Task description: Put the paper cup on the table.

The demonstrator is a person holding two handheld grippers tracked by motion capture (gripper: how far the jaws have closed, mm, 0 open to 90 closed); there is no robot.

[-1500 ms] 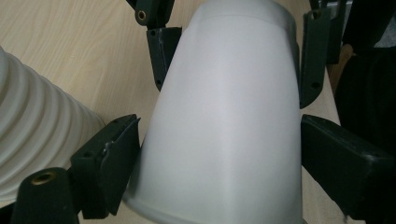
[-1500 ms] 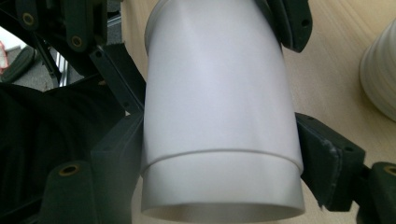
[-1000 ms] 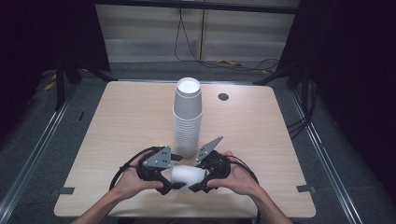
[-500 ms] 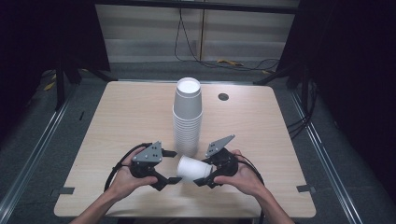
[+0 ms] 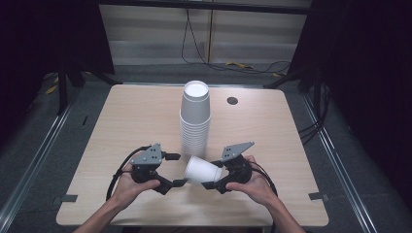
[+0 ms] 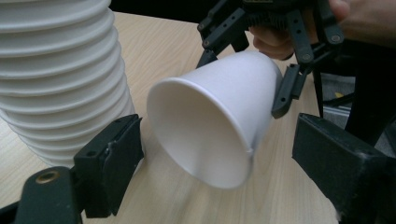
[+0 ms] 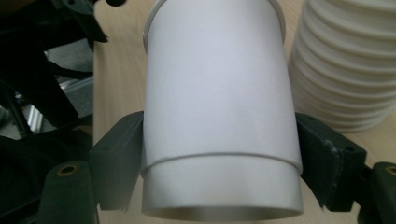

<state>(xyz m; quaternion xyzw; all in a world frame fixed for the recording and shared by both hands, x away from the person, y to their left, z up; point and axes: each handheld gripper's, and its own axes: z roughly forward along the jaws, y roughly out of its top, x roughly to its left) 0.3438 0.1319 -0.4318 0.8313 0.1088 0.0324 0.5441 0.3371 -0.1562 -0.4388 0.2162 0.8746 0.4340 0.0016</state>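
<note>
There is one tall stack of white cups [image 5: 195, 119], one single white cup [image 5: 201, 171] apart from it, two tools and one counter [image 5: 131, 121].

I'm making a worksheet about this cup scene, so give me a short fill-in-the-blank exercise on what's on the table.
1. The single white cup is clamped by the ____ gripper.
2. That cup lies on its side with its open mouth toward the ____ gripper.
3. The tall stack of cups stands ____ on the table.
4. The left gripper's jaws stand ____, gripping nothing.

Missing words: right; left; upside down; open
</note>
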